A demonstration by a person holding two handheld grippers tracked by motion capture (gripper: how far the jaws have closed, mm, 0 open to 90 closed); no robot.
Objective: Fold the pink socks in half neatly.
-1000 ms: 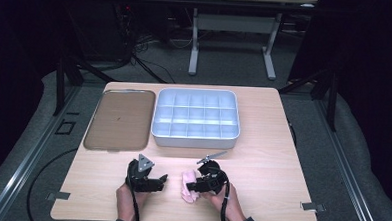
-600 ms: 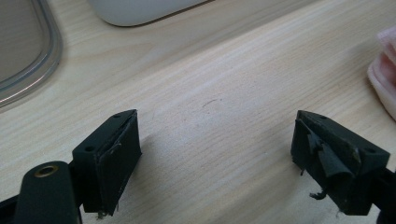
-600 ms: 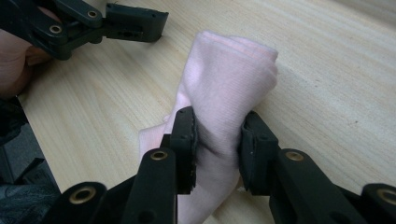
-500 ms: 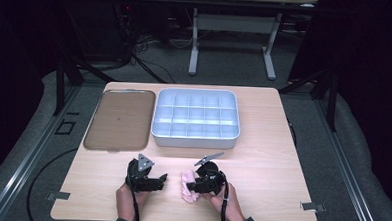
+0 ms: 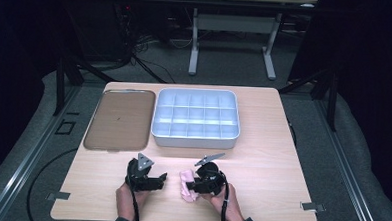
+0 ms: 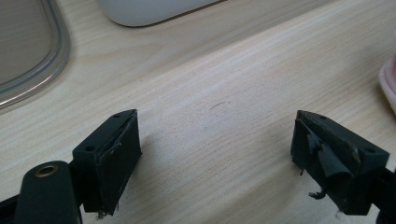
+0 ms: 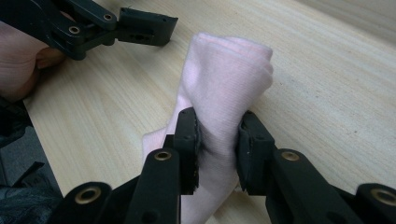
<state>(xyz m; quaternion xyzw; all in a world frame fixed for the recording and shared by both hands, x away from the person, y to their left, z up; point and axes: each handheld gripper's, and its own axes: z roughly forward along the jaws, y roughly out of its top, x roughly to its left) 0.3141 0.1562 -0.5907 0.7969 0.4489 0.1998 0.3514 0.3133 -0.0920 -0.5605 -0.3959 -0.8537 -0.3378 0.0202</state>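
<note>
The right tool (image 7: 218,149) is clamped on a folded pink cloth (image 7: 224,93), seen at the centre of the right gripper view and at lower centre of the high view (image 5: 186,185). Over the last second the cloth has bunched up from lying flatter on the tabletop (image 5: 261,163), so the grip looks secured. The left tool (image 6: 215,163) stands wide and empty at lower left of centre. Next likely comes lifting toward the divided bin (image 5: 195,135) at upper centre

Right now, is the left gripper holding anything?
No, the left gripper stands wide open over bare table, while the right gripper pinches the pink cloth.
</note>
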